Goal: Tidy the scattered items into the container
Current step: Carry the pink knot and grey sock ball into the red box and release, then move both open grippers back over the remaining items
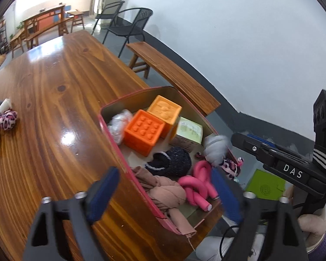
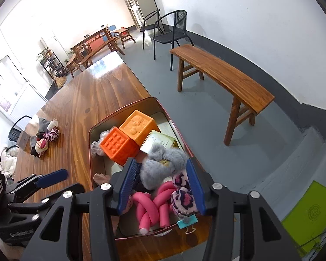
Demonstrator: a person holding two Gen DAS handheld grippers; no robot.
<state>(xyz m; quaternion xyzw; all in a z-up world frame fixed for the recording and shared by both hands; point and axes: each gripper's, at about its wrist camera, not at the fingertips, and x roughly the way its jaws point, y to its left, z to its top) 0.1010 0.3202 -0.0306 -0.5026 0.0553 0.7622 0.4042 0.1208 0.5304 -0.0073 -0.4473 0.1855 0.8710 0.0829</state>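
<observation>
Shown only from the right wrist: right tool (image 2: 160,174) clamped on a grey fluffy bundle (image 2: 163,167), just above the pink foam knot (image 2: 154,204) inside the red-rimmed tin (image 2: 90,152). Shown only from the left wrist: a hand (image 1: 313,221) gripping that tool's handle. Left tool (image 1: 163,195) spread wide, empty, tilted down, straddling the tin's near wall. Loose socks (image 1: 6,119) on the counter (image 1: 54,87), well apart from the tin.

Setting: plain communal room, canteen- or break-room-like. Long polished wooden table (image 2: 93,95) with matching wooden bench (image 2: 223,80) alongside; a second table-and-bench set (image 2: 95,41) further back. Black metal mesh chairs (image 2: 173,28) against white wall, grey painted floor (image 2: 202,113), plant shelf (image 2: 51,62) near bright window.
</observation>
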